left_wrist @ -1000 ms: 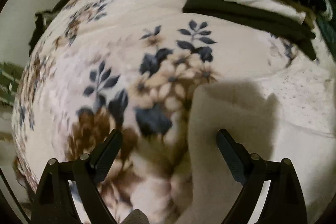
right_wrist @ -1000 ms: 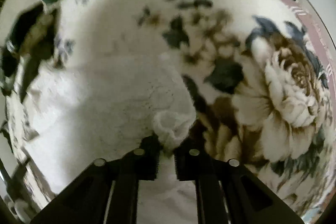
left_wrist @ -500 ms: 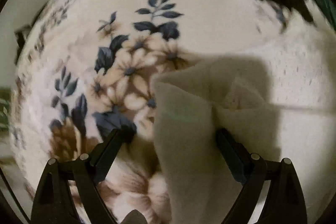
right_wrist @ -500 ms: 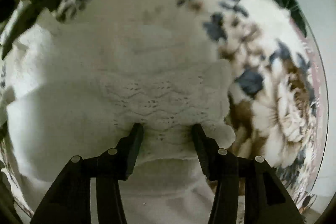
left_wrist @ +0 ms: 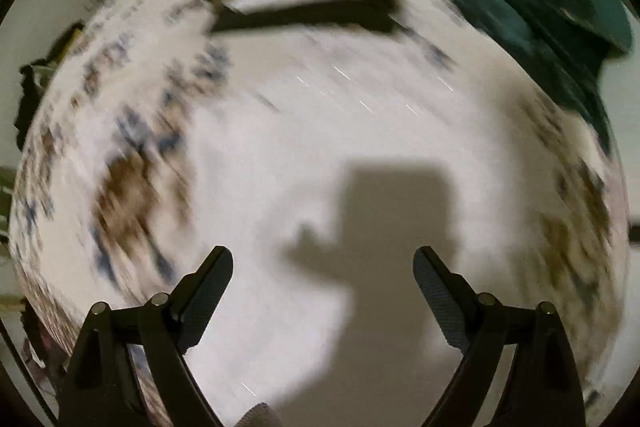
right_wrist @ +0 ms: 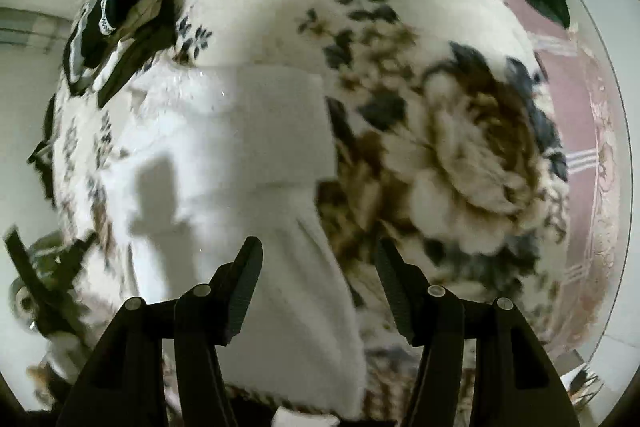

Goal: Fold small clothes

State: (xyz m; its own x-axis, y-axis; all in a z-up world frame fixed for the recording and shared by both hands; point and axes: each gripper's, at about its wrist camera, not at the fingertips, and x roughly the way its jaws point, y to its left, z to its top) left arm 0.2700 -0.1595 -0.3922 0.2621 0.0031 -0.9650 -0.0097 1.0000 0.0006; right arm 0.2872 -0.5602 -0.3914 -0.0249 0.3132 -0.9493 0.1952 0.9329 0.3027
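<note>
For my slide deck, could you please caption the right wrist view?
Open right claw above a folded white garment on a floral blanket.

Heavy motion blur smears the left wrist view; the right is sharper. A hard shadow falls across the white knitted garment [right_wrist: 240, 155] ahead of each claw.

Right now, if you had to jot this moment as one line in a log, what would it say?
left gripper: open, empty | right gripper: open, empty | white garment: lying partly folded on floral blanket | folded stack: beyond
</note>
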